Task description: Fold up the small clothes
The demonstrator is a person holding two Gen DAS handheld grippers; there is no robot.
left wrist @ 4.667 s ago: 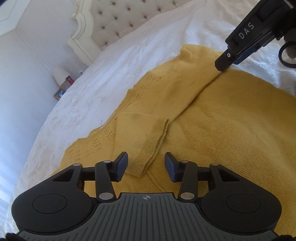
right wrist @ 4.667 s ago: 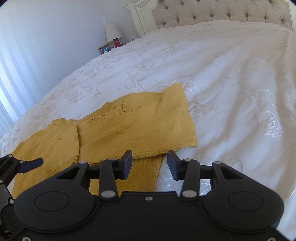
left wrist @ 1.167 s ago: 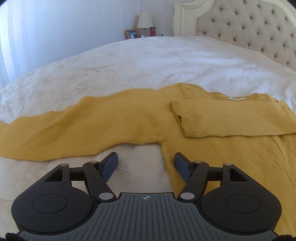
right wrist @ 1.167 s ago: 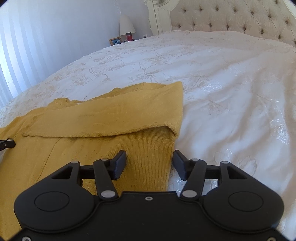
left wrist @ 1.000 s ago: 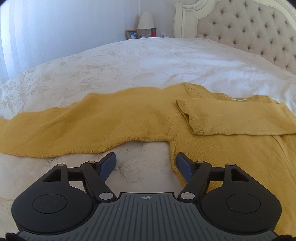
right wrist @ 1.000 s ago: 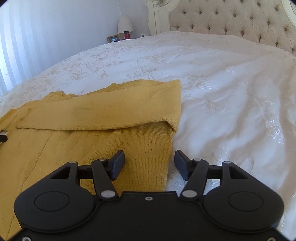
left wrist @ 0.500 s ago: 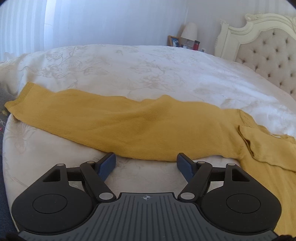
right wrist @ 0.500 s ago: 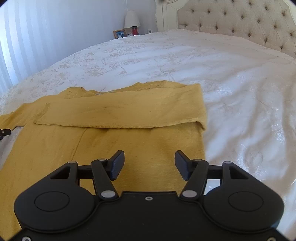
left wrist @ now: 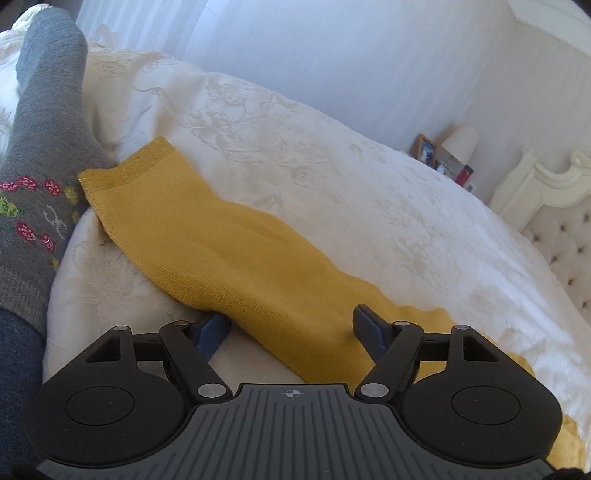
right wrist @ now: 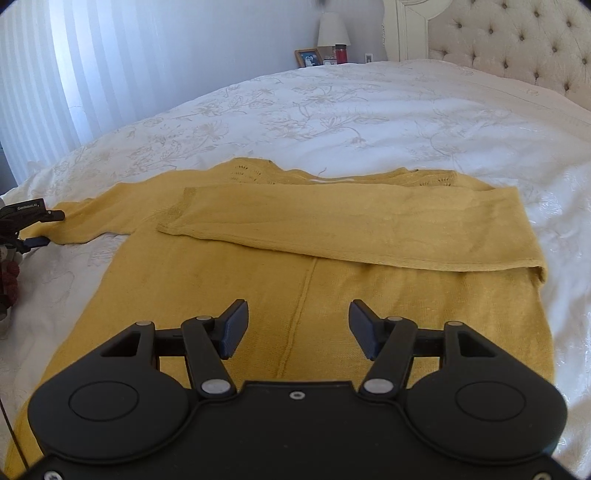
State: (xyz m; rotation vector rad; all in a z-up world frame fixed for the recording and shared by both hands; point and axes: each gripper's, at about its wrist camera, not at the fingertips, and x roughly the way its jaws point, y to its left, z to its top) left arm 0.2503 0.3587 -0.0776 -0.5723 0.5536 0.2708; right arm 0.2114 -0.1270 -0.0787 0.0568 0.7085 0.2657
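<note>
While the yellow sweater (right wrist: 332,280) lies flat on the white bedspread (right wrist: 369,110), one sleeve (right wrist: 369,229) is folded across its chest and the other sleeve (left wrist: 229,254) stretches out straight to the side. The left gripper (left wrist: 291,328) stands wide open, its fingers either side of that outstretched sleeve without pinching it. The right gripper (right wrist: 297,328) hovers over the sweater's body, also wide and empty. A grey patterned sock (left wrist: 37,166) sits by the sleeve's cuff.

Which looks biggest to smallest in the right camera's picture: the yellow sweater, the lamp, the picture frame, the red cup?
1. Yellow sweater, by far.
2. Lamp.
3. Picture frame.
4. Red cup.
The last three sit far off, so their true sizes stay unsure.
</note>
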